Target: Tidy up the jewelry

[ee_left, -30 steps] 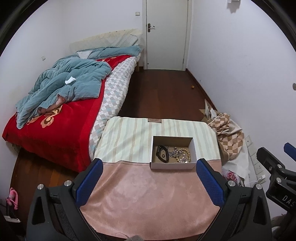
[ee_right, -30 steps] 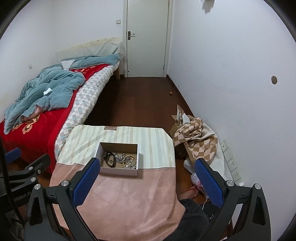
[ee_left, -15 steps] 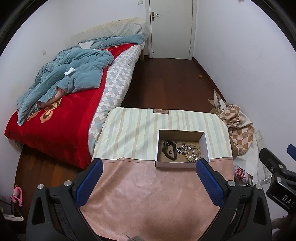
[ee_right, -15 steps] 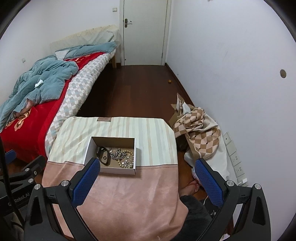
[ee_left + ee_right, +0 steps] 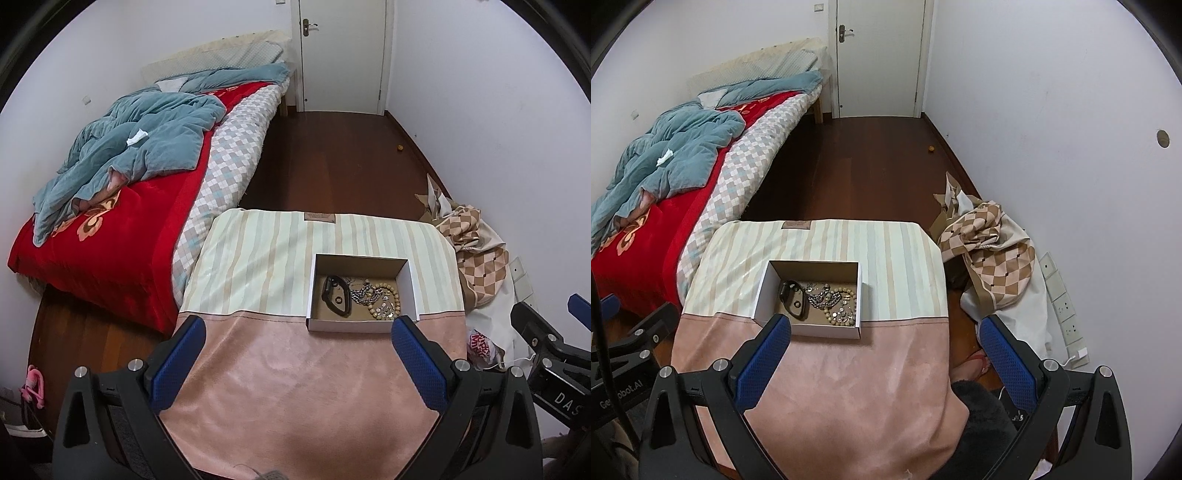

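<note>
both jaws wide over cloth-covered table (image 5: pixel 295 387)

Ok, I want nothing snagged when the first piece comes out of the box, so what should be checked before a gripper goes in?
1. Left gripper open and empty: ok.
2. Right gripper open and empty: ok.
3. Box has no lid on and sits flat on the cloth-covered table: ok.
4. Black band lies apart at the box's left end, easy to take first: ok.
5. Metal chain and bead bracelet are separate from each other: not ok, they overlap in one heap.
6. Small loose pieces free of the chain: cannot tell, too small.
</note>
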Motion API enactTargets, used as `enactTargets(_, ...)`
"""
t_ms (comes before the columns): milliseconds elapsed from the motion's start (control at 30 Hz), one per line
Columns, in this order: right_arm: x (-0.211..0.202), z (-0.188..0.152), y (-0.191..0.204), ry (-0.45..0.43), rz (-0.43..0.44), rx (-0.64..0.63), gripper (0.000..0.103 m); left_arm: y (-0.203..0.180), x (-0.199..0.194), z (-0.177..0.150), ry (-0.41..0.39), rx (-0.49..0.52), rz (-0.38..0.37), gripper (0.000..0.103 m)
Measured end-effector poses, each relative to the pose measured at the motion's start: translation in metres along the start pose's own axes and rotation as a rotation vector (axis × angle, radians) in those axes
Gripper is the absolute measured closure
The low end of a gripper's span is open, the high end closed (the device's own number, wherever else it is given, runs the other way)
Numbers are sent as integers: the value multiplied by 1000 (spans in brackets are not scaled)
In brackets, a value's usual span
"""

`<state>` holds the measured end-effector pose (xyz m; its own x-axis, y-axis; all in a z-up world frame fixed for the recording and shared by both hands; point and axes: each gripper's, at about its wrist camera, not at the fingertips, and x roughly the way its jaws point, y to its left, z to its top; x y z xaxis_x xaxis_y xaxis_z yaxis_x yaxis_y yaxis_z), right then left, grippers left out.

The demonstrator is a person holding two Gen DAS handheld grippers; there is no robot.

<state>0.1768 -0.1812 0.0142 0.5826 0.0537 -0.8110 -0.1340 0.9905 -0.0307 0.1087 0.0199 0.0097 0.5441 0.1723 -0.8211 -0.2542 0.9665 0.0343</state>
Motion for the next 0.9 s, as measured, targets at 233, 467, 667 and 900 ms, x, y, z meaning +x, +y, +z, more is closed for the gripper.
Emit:
enactTargets(233,-1,0,1,1,1,-2,0,0,0,-1,0,-1,0,0)
enactTargets(467,-2,-2,1,3,6,-5,0,3,-2,-4,-8,-6,9,0)
enactTargets(667,-4,-3,1,0,5,-5,0,3,-2,-5,-8,-5,9,0)
enactTargets(900,-4,-3,1,4,7,-6,0,3,-4,-7,-12,0,6,0)
